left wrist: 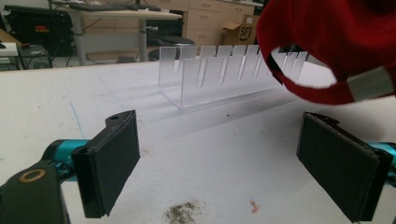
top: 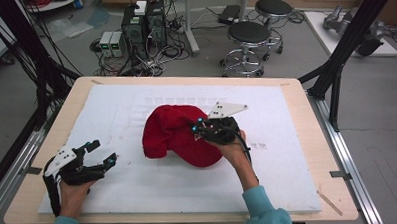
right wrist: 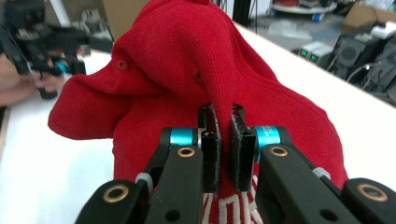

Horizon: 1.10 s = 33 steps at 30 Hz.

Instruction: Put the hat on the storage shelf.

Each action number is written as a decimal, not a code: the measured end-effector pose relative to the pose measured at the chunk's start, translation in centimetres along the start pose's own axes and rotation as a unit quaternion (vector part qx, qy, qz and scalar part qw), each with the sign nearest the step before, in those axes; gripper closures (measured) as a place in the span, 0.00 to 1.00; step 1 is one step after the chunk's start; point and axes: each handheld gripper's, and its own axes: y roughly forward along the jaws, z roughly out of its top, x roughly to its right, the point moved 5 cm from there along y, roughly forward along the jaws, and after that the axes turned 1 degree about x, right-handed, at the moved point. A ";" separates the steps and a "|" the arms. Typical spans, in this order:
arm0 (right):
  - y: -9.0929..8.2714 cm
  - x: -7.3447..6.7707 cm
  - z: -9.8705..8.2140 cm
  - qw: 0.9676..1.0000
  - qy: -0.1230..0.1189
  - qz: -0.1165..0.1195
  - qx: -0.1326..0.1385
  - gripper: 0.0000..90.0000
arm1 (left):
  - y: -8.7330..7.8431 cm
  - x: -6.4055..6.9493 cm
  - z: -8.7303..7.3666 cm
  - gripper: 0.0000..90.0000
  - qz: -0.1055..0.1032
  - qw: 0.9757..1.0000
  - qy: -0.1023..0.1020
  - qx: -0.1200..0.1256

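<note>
A red cap (top: 175,135) is in the middle of the white board, partly lifted at its right side. My right gripper (top: 201,127) is shut on a fold of the cap's cloth; in the right gripper view the red cap (right wrist: 187,79) rises in a pinched ridge between the black pads (right wrist: 212,144). In the left gripper view the cap (left wrist: 327,42) hangs at the upper right with its back strap showing. My left gripper (top: 104,154) stands open at the board's left, nothing between its pads (left wrist: 112,163).
A clear acrylic rack with several upright dividers (left wrist: 224,70) stands on the white board (top: 269,179) behind the cap. Stools (top: 249,37) and computer boxes (top: 143,24) are on the floor beyond the wooden table (top: 307,118). Some dirt specks (left wrist: 182,212) lie near the left gripper.
</note>
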 end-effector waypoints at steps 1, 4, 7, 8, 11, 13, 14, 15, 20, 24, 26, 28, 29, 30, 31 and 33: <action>0.0 0.0 0.2 1.000 0.001 -0.001 0.004 0.95 | 0.0 0.0 0.1 0.15 -0.001 1.000 0.001 -0.006; -0.1 -0.1 0.9 1.000 0.007 -0.001 0.021 0.95 | 0.0 0.0 0.5 0.15 -0.004 1.000 0.000 -0.018; -0.1 -0.1 1.5 0.999 0.011 -0.001 0.039 0.95 | 0.0 0.1 0.9 0.14 -0.013 1.000 -0.004 -0.026; -0.1 0.0 1.7 0.999 0.015 -0.005 0.045 0.95 | 0.1 0.5 1.3 0.14 -0.025 0.999 -0.010 -0.034; -0.1 0.1 2.3 0.998 0.017 -0.009 0.063 0.95 | 0.3 0.9 1.7 0.14 -0.040 0.998 -0.016 -0.043; -0.1 0.1 2.7 0.997 0.016 -0.011 0.073 0.95 | 0.5 1.4 2.1 0.14 -0.054 0.997 -0.021 -0.052; -0.1 0.0 2.8 0.997 0.017 -0.016 0.079 0.95 | 0.8 2.0 2.6 0.14 -0.066 0.996 -0.027 -0.054; -0.2 0.0 3.0 0.996 0.018 -0.017 0.085 0.95 | 0.8 2.0 2.6 0.14 -0.066 0.996 -0.027 -0.054; -0.2 0.0 3.8 0.993 0.028 -0.022 0.116 0.95 | 2.0 4.0 3.8 0.14 -0.107 0.991 -0.043 -0.066; -0.3 0.1 4.4 0.990 0.035 -0.026 0.134 0.95 | 2.7 5.2 4.3 0.14 -0.125 0.989 -0.039 -0.071; -0.3 0.1 4.6 0.989 0.037 -0.030 0.141 0.95 | 3.6 6.7 4.8 0.14 -0.140 0.987 -0.031 -0.076; -0.3 0.1 4.6 0.988 0.039 -0.031 0.144 0.95 | 3.9 7.1 4.9 0.14 -0.143 0.986 -0.027 -0.080; -0.4 0.1 4.7 0.988 0.041 -0.033 0.147 0.95 | 4.2 7.5 4.9 0.14 -0.146 0.986 -0.028 -0.080; -0.4 0.1 4.7 0.987 0.045 -0.034 0.151 0.95 | 4.7 8.3 5.1 0.15 -0.152 0.985 -0.025 -0.084; -0.5 0.2 4.8 0.986 0.046 -0.034 0.154 0.95 | 4.7 8.3 5.1 0.15 -0.152 0.985 -0.025 -0.084; -0.6 0.2 4.8 0.985 0.049 -0.037 0.159 0.95 | 5.5 9.4 5.4 0.15 -0.164 0.982 -0.024 -0.087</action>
